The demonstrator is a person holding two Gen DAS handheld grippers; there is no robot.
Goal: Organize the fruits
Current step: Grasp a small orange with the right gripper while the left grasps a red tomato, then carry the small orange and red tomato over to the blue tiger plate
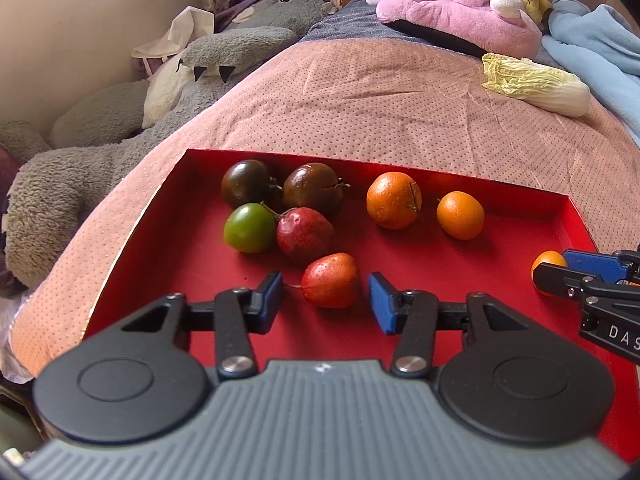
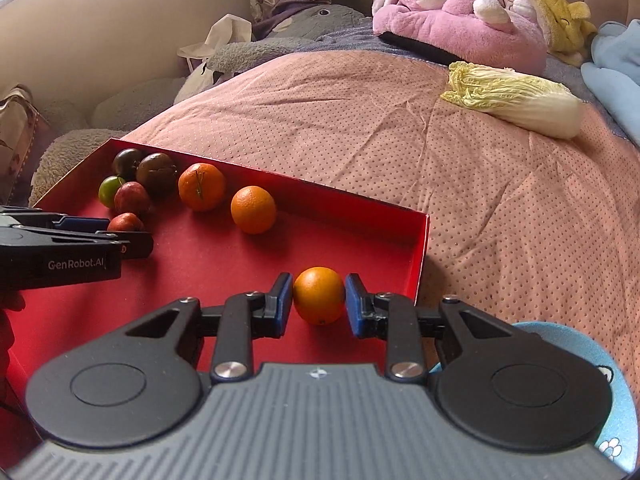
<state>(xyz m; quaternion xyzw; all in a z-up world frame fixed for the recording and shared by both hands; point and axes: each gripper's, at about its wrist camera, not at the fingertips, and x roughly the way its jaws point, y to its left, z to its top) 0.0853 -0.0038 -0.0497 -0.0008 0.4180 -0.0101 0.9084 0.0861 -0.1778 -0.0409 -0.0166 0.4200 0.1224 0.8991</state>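
A shallow red tray (image 1: 180, 264) lies on a pink bedspread. At its far left sit two dark round fruits (image 1: 248, 184), a green fruit (image 1: 250, 227) and a dark red fruit (image 1: 304, 234). Two oranges (image 1: 394, 200) lie to their right. My left gripper (image 1: 326, 298) is open around a red fruit (image 1: 330, 280), with a gap at each pad. Near the tray's right wall my right gripper (image 2: 319, 300) is shut on a small orange (image 2: 319, 295), both blue pads against it. The left gripper (image 2: 132, 236) also shows in the right wrist view.
A napa cabbage (image 1: 536, 84) lies on the bedspread (image 1: 360, 100) beyond the tray. A pink plush (image 1: 452, 4) and a blue blanket (image 1: 600, 40) are behind it. A grey plush (image 1: 100, 152) lies left of the bed. A blue round thing (image 2: 580, 344) sits by the tray's right corner.
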